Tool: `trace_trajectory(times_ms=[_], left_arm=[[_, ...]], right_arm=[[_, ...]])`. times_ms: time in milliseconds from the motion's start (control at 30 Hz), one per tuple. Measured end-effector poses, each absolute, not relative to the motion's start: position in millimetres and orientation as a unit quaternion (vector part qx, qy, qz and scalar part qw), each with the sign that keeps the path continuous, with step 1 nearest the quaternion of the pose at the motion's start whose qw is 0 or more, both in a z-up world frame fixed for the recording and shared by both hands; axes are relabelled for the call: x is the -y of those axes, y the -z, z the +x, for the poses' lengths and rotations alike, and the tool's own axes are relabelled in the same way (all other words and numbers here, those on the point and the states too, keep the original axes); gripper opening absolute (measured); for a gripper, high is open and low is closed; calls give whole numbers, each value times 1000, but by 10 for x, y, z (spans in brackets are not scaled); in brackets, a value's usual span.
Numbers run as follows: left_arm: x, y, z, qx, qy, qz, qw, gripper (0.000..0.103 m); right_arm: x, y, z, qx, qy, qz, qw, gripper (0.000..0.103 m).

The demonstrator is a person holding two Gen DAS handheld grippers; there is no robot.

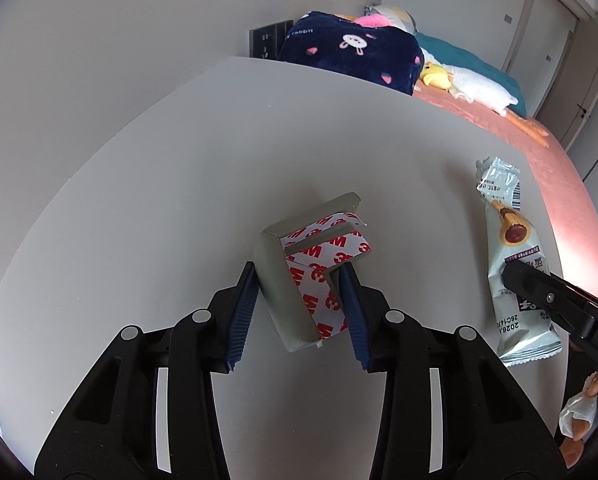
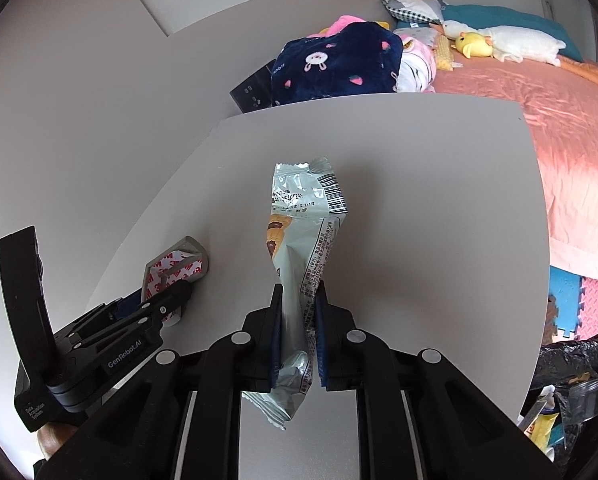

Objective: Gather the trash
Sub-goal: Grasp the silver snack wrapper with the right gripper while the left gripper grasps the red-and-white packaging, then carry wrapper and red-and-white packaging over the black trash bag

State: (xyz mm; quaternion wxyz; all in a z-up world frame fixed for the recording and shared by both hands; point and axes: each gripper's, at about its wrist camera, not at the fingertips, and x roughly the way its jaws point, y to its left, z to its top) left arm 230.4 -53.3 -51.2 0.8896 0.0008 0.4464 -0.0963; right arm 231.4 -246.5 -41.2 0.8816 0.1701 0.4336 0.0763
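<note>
On the white table (image 1: 179,184) sits a grey foam corner guard (image 1: 311,256) lined with red-and-white 3M tape. My left gripper (image 1: 299,276) has its blue pads pressed against both sides of it. The right wrist view shows that same guard (image 2: 175,264) at lower left, with the left gripper (image 2: 179,292) on it. My right gripper (image 2: 299,292) is shut on a pale green snack wrapper (image 2: 303,220), which sticks up crumpled above the table. In the left wrist view the wrapper (image 1: 507,216) stands at the right, pinched by the right gripper (image 1: 515,276).
A bed with a pink cover (image 2: 559,120), plush toys and a navy rabbit blanket (image 2: 339,64) lies beyond the table's far edge. To the table's lower right, a black trash bag (image 2: 571,360) holds rubbish. Coloured foam mats (image 2: 579,304) cover the floor there.
</note>
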Motion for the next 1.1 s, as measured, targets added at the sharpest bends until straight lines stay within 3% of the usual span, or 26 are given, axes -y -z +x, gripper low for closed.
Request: trace_trajectory(times_ms=[1100], left_arm=[[1106, -213, 1320, -408, 136, -5, 903, 41]], right_arm=[[2840, -225, 1281, -391, -86, 172, 900, 15]])
